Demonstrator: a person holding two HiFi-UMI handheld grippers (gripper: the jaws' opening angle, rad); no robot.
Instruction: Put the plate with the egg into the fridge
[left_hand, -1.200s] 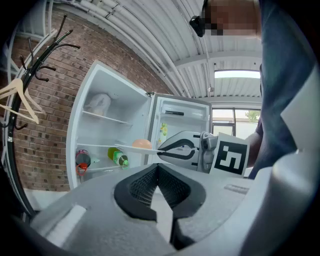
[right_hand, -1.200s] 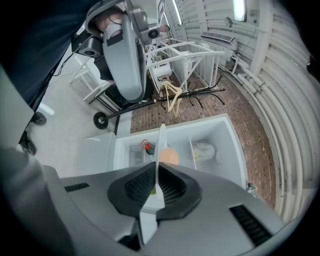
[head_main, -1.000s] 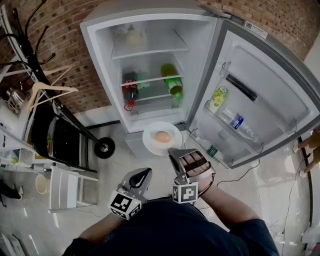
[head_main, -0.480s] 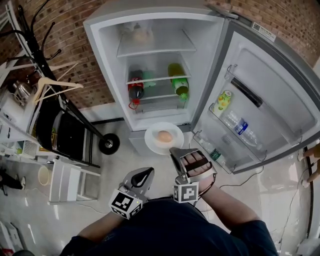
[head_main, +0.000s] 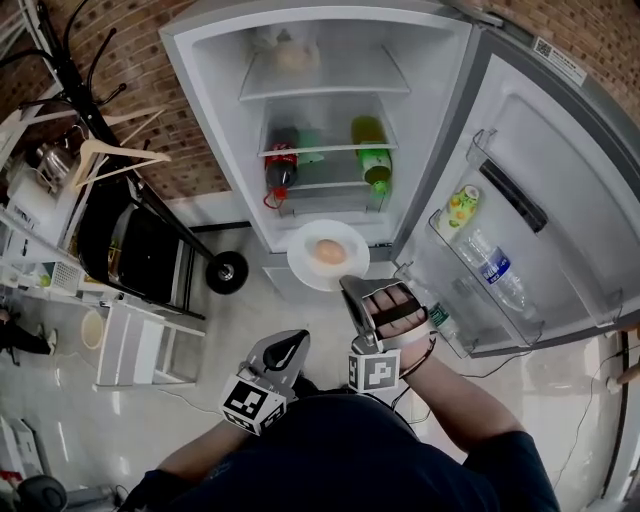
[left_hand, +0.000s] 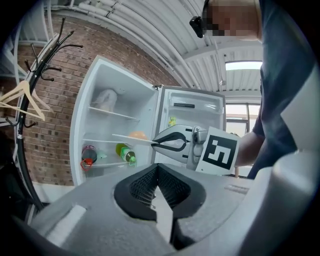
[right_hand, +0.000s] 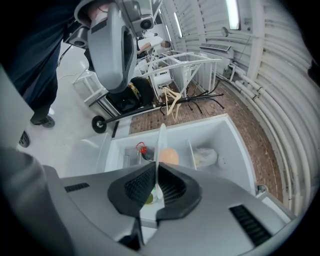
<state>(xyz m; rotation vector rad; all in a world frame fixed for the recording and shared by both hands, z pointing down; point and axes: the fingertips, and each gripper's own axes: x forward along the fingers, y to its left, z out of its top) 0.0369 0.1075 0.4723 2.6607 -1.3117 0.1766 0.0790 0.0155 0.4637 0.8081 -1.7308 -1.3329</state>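
Note:
A white plate (head_main: 306, 266) carrying a brown egg (head_main: 328, 251) hangs level in front of the open fridge (head_main: 330, 110), just outside its lowest shelf. My right gripper (head_main: 351, 286) is shut on the plate's near rim. In the right gripper view the plate (right_hand: 161, 142) stands edge-on between the pads, with the egg (right_hand: 169, 156) beyond. My left gripper (head_main: 284, 352) is held low and to the left, shut and empty. From the left gripper view (left_hand: 157, 172), the right gripper (left_hand: 156, 144) holds the plate (left_hand: 127, 139) towards the shelves.
The fridge door (head_main: 545, 190) is swung open at right, with bottles (head_main: 492, 264) on its shelf. Inside are a cola bottle (head_main: 280, 165), a green bottle (head_main: 374, 152) and a bag (head_main: 291, 54) on top. A coat rack with hanger (head_main: 100, 155), black chair (head_main: 120, 255) and white rack (head_main: 140, 345) stand left.
The plate and my right gripper have moved forward, closer to the fridge opening. The fridge now fills more of the head view. My left gripper has kept its place.

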